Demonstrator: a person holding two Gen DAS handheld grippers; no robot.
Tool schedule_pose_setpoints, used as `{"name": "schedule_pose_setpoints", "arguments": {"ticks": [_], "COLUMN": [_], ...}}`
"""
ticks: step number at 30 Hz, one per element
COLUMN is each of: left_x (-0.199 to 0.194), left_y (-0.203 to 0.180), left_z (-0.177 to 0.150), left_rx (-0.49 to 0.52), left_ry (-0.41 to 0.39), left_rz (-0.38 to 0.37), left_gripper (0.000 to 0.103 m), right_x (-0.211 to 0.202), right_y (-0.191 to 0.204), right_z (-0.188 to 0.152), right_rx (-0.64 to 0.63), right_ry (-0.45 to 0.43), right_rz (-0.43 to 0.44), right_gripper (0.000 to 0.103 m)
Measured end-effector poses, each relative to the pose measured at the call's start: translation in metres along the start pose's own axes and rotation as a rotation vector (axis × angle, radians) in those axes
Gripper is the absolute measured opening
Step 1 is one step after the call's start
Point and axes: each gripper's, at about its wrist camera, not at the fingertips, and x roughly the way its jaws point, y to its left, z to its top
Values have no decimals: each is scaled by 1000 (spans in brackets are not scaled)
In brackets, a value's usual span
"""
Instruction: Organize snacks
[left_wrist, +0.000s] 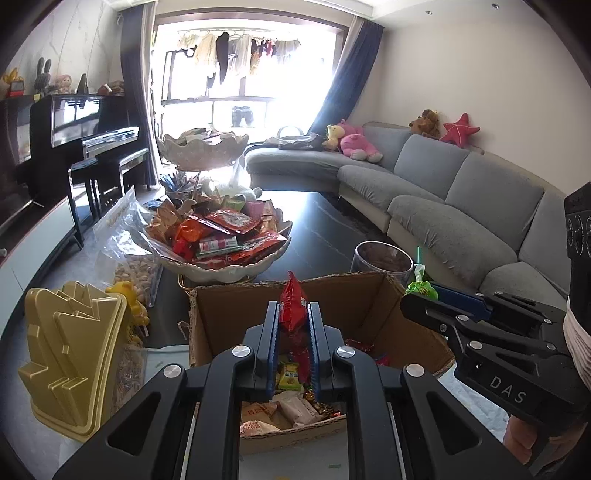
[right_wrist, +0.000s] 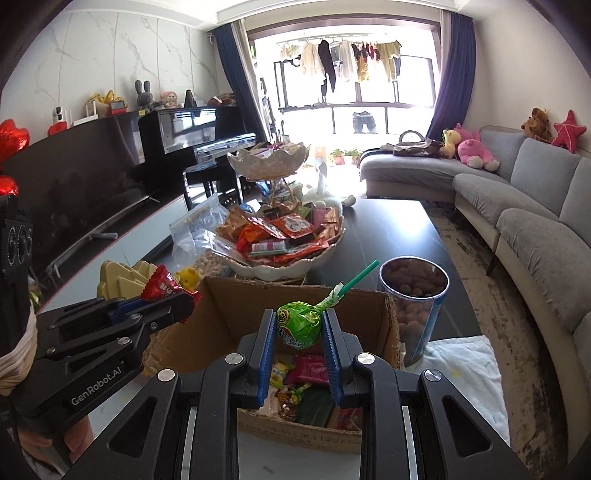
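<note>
Left wrist view: my left tool (left_wrist: 293, 314) clenches a red packet (left_wrist: 293, 304), my right tool (right_wrist: 300, 325) a green lollipop (right_wrist: 299, 325), both above the half-emptied cardboard box (left_wrist: 373, 306); tiered bowl (left_wrist: 221, 271) already heaped.

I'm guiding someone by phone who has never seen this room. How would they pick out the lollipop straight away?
Find the dark coffee table facing the grey sofa, then the open cardboard box at its near end. Just above the box, the right gripper is shut on the lollipop. Its round bright green wrapper and green stick set it apart from the flat red packet in the left gripper.
</note>
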Motion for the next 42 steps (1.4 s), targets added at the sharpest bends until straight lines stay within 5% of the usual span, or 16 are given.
{"name": "schedule_pose_setpoints", "arguments": {"ticks": [2,4,7,17,30,42], "left_x": [3,4,2,-39,-136,-211], "left_y": [-1,0,2,-6,-36,-58], "left_z": [0,-1,-4,-19,-59,-110], "left_rx": [11,12,15,50,98,53], "left_ry": [7,11,15,-31,-173,-220], "left_rz": [13,26,55,153,245,245], "left_gripper": [20,35,38,62,98,103], "right_x": [7,12,14,-15,-107,-193], "right_y": [-2,-3,-8,-7,6,27], "right_z": [0,1,-1,-11,-45,-98], "right_rx": [4,11,36,43,19,8], "right_ry": [19,32,36,6,-116,-192], "right_rz": [-1,-6,-27,-74,-160,-183], "right_gripper": [26,27,54,66,90,98]}}
